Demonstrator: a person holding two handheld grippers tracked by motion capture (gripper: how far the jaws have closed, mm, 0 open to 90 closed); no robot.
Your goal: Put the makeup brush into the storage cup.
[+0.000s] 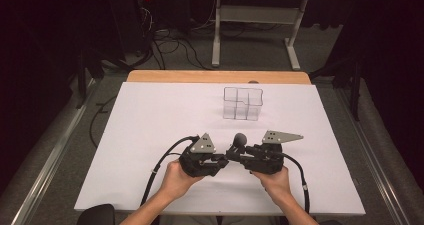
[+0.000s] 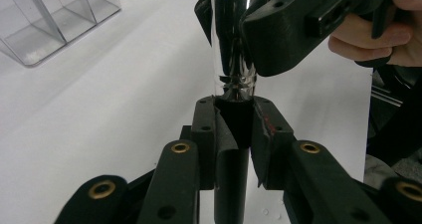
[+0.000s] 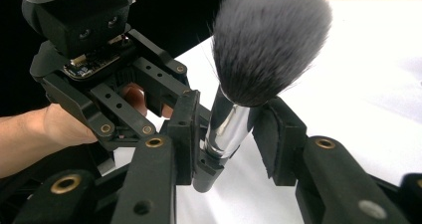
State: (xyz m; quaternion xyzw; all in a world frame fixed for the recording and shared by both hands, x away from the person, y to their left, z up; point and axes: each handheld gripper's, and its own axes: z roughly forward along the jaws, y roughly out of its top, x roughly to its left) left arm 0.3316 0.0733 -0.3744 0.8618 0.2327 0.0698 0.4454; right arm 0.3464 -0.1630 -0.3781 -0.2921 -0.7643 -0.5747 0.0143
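A makeup brush (image 1: 240, 138) with a fluffy grey head (image 3: 271, 40), a shiny silver ferrule (image 2: 230, 40) and a black handle (image 2: 232, 179) stands upright near the table's front middle. My left gripper (image 2: 234, 129) is shut on the black handle just below the ferrule. My right gripper (image 3: 226, 134) comes from the opposite side and brackets the ferrule. Its left pad lies against the metal, and a thin gap shows at the right pad. In the high view the left gripper (image 1: 227, 156) and right gripper (image 1: 239, 154) meet tip to tip under the brush head.
A clear plastic organizer (image 1: 242, 103) with several compartments stands on the white table cover (image 1: 150, 125) beyond the grippers, seen also in the left gripper view as the organizer (image 2: 45, 20). A wooden table edge (image 1: 215, 76) runs along the far side. Cables trail back from both grippers.
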